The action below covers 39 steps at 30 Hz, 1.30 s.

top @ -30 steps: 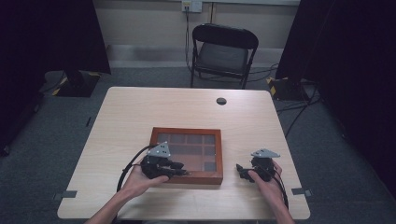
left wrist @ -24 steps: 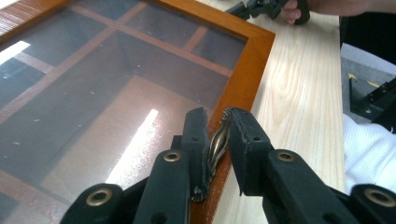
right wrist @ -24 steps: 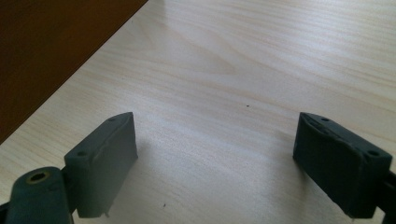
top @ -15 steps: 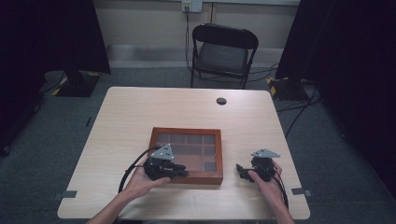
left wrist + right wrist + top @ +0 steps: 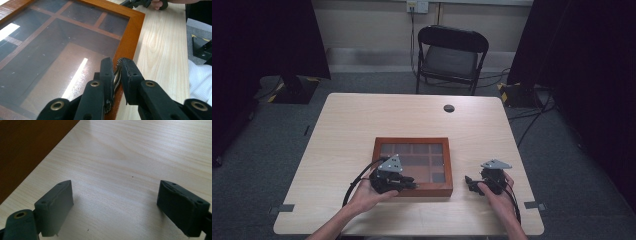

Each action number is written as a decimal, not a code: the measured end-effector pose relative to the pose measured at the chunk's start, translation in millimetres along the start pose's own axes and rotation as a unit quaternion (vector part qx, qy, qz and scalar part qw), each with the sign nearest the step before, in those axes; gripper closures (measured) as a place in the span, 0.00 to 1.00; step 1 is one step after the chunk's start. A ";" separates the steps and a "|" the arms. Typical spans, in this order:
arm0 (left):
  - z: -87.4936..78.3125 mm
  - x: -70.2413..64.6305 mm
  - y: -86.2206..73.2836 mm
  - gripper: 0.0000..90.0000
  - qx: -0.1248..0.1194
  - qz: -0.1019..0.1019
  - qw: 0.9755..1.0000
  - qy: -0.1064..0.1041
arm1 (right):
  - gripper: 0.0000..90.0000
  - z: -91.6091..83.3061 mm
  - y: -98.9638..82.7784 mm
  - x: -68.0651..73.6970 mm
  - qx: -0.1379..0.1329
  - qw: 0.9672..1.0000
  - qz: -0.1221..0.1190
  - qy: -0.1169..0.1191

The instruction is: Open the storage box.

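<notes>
Over at the left: left gripper [image 5: 117,75] down on the near rim of the wooden box [image 5: 413,143], jaws just closed in tight, clamped on a small brass latch [image 5: 116,76] at the front edge of the frame. Pads pressing the metal from both sides, next to no gap between them. From the high view, same left gripper [image 5: 393,181] sitting right at the box's near-left corner, hand wrapped behind it.

Box itself lying flat near the front middle of the table [image 5: 362,120], glass lid [image 5: 50,50] down and seemingly flush with the frame, wooden dividers showing through the pane. Not opened yet, by the look of it.

Moving right: right gripper [image 5: 474,184] resting just off the box's right side, apart from it, nothing touched. Seen along its own jaws, right gripper [image 5: 120,207] spread wide over bare tabletop, nothing between the pads, dark side of the box off to the edge.

Judging the progress: early going. Grip on the latch secured, that much done. Left to do: working the latch free and lifting the lid, perhaps with the right gripper steadying the frame.
</notes>
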<state>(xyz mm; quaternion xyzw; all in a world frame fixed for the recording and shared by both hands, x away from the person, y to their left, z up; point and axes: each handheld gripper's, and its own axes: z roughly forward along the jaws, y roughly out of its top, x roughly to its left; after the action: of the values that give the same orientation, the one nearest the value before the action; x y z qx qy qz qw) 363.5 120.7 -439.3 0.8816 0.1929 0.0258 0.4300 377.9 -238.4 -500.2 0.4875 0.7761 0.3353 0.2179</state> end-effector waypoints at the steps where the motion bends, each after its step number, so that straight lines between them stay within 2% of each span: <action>1: 0.0 0.3 0.3 0.89 0.002 -0.001 1.000 0.000 | 0.14 0.0 0.0 0.0 0.000 1.000 0.000 0.000; 4: 1.0 2.4 -0.7 0.89 -0.007 -0.013 1.000 -0.011 | 0.14 0.0 0.0 0.0 0.000 1.000 0.000 0.000; 7: 1.2 3.2 -0.7 0.89 -0.008 -0.019 1.000 -0.013 | 0.14 0.0 0.1 0.0 0.000 1.000 0.000 0.000; 15: 0.3 3.8 -0.2 0.89 -0.002 -0.021 1.000 -0.014 | 0.14 0.1 0.0 0.0 0.000 1.000 0.000 0.000; 17: 1.1 3.9 -0.7 0.89 -0.009 -0.022 1.000 -0.016 | 0.14 0.1 0.0 -0.1 0.000 1.000 0.000 0.000; 29: -2.0 5.3 0.0 0.89 -0.008 -0.029 0.999 -0.020 | 0.14 0.0 0.0 0.0 0.000 1.000 0.000 0.000; 39: -6.1 6.2 4.1 0.89 -0.016 -0.029 0.999 -0.024 | 0.14 0.1 0.0 0.0 0.000 1.000 0.000 0.000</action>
<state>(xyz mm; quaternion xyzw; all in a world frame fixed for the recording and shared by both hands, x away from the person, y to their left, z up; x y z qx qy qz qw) 369.3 125.2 -433.0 0.8689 0.2072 -0.0051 0.4495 378.0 -238.4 -500.2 0.4873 0.7763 0.3354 0.2179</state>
